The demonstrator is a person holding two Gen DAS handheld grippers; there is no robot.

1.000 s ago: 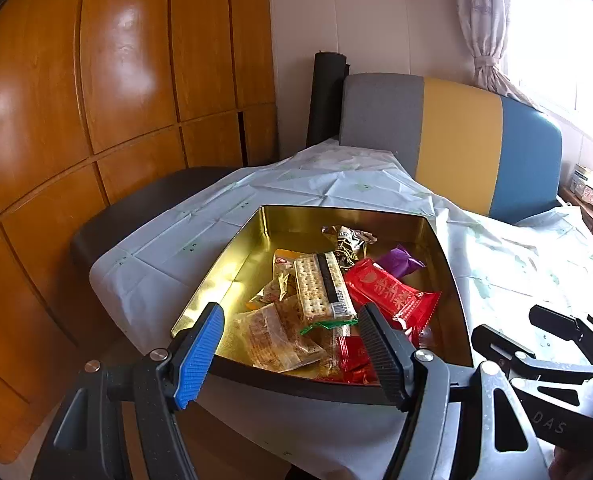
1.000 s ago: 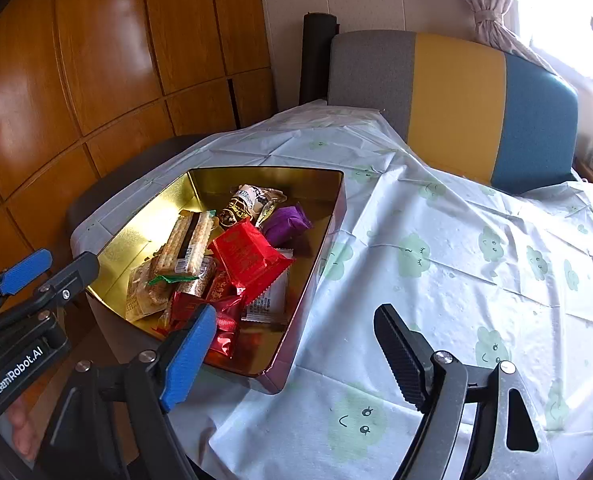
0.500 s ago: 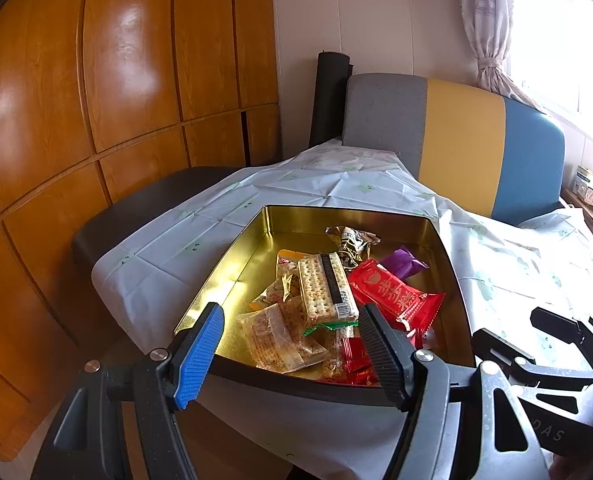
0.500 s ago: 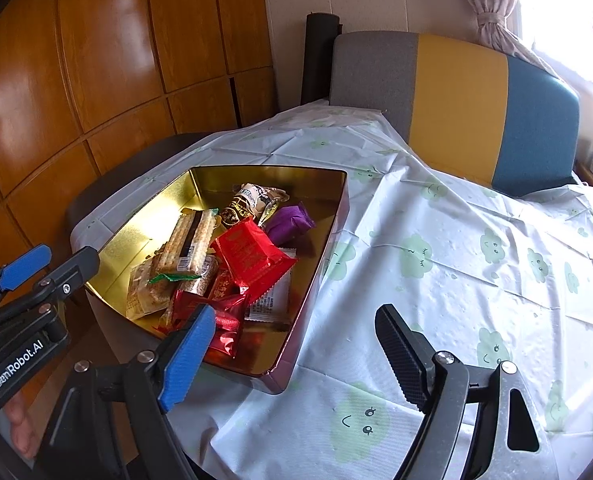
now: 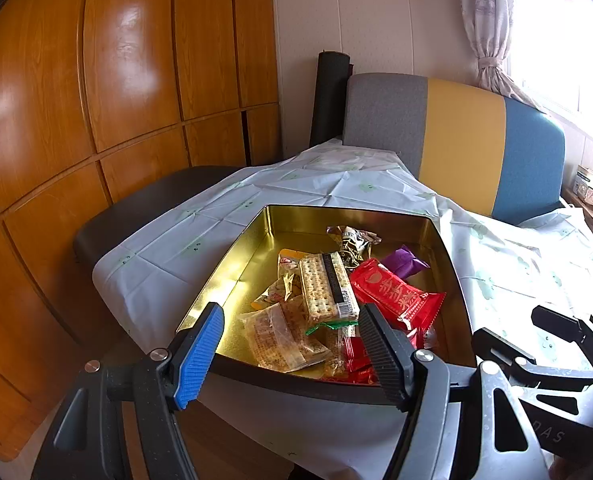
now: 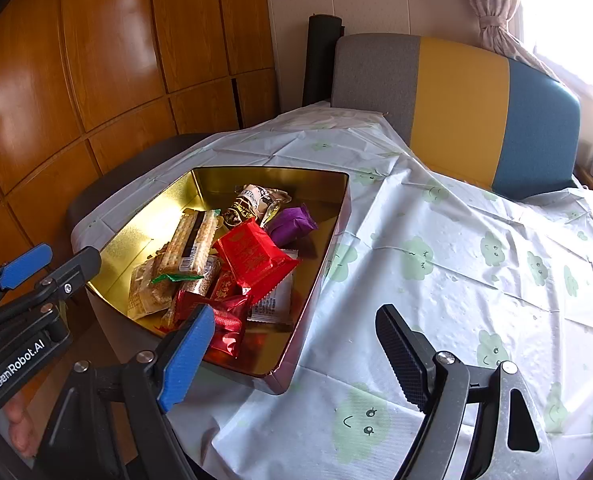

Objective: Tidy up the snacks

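Observation:
A gold tin (image 5: 232, 252) (image 6: 336, 216) sits on the table's near left corner. In it lie a cracker pack (image 5: 324, 284) (image 6: 190, 240), a red packet (image 5: 396, 292) (image 6: 252, 256), a purple packet (image 5: 404, 260) (image 6: 290, 224), a brown wrapper (image 5: 352, 238), clear biscuit packs (image 5: 276, 336) and small red wrappers (image 6: 224, 316). My left gripper (image 5: 290, 316) hovers open before the tin's near rim, nothing between its fingers. My right gripper (image 6: 294, 314) is open over the tin's near right corner, also holding nothing.
A white cloth with green clouds (image 6: 456, 280) covers the table. Behind it stands a grey, yellow and blue chair back (image 5: 456, 140). A dark seat (image 5: 148, 204) and wooden panels (image 5: 96, 80) are on the left, and a black roll (image 5: 330, 96) leans in the corner.

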